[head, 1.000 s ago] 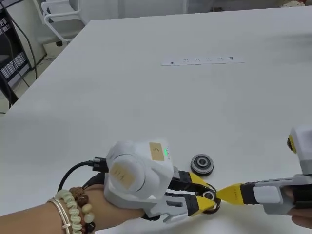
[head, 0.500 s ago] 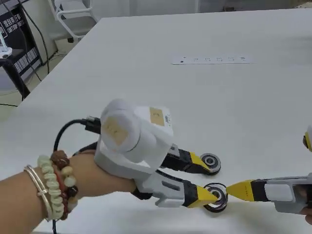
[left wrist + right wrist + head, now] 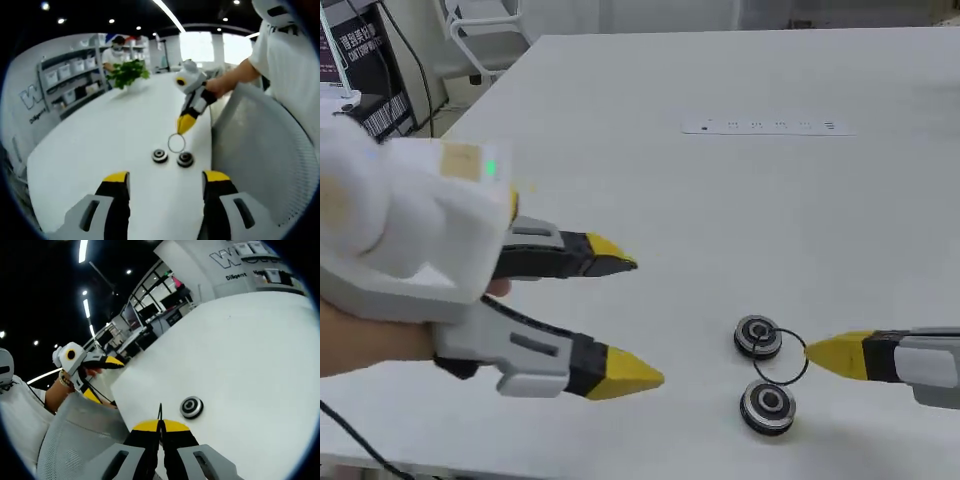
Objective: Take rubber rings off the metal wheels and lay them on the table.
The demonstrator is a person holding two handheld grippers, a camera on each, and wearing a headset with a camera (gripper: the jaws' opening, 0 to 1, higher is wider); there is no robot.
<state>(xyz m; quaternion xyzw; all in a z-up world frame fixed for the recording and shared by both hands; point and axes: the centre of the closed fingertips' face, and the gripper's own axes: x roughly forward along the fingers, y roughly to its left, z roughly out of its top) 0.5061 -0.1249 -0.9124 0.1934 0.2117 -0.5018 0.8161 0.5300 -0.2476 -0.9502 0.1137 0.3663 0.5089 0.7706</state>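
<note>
Black and very thin, the rubber ring is pinched at its right edge by the right tongs, whose jaws are pressed together on it; in the right gripper view the ring shows edge-on, as a dark line rising from the closed tips. In the head view it sits between the two metal wheels and overlaps the farther one; the left gripper view shows it lifted free above both, so I judge that it is off its wheel and has only to go down on the bench. Open bench lies to the left of the ring, toward the left tongs; these are wide apart, empty and well away from the wheels, so the right tongs are clearly nearer. Whether the ring's lower edge touches the bench I cannot tell; whether the nearer wheel wears a ring on its dark rim is too small to see; the body of the right tongs is cut off at the edge of the head view.
</note>
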